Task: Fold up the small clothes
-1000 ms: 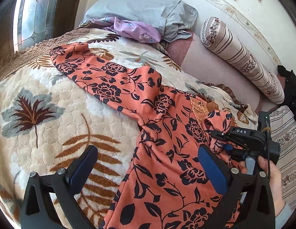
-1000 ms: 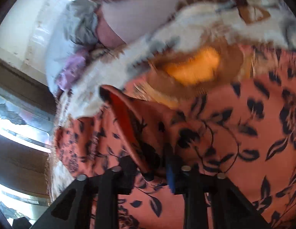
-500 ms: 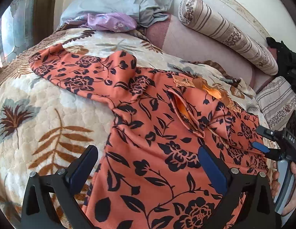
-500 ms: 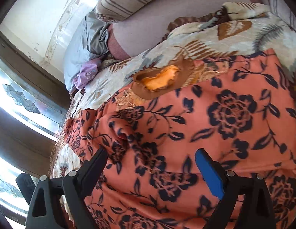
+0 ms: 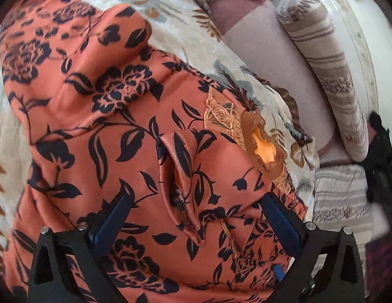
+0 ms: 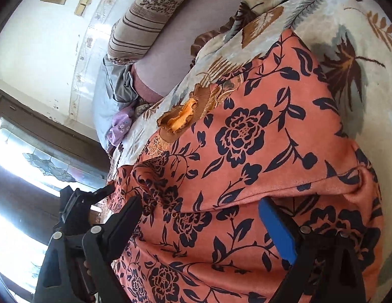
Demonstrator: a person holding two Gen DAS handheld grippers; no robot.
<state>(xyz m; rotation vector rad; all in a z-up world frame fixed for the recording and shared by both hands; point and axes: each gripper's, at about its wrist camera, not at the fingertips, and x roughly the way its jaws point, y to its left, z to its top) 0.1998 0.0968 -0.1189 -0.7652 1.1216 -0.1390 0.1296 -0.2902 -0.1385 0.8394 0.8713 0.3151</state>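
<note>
An orange garment (image 5: pixel 135 151) with a dark floral print lies spread on a quilt (image 5: pixel 201 58) patterned with brown and grey leaves; it fills the near and middle ground of both wrist views. Its brown neckline with a yellow lining (image 5: pixel 265 149) faces the far side, next to a band of gold embroidery. A raised pleat of cloth (image 5: pixel 178 176) stands up in the middle of the garment, just ahead of the left gripper (image 5: pixel 196 217). A lobe of the garment (image 5: pixel 120 25) lies toward the far left.

The left gripper has its jaws wide apart above the cloth, with nothing clamped between the blue pads; the pleat lies ahead in the gap between them. The right gripper (image 6: pixel 203 217) likewise has its jaws spread wide over the garment, holding nothing, one pad blue (image 6: pixel 276 229) and the other finger black. In the right wrist view the left gripper's body (image 6: pixel 77 202) appears at the near left, beside the garment's edge.

Beyond the quilt lie a mauve sheet (image 5: pixel 271 50), a striped bolster (image 5: pixel 329 70) along the wall, a grey pillow (image 6: pixel 107 91) and a lilac cloth (image 6: pixel 120 126). A dark object (image 5: pixel 380 156) sits at the right edge by a striped cover (image 5: pixel 340 197). A patterned glass window (image 6: pixel 44 161) is at the left. No legible writing appears.
</note>
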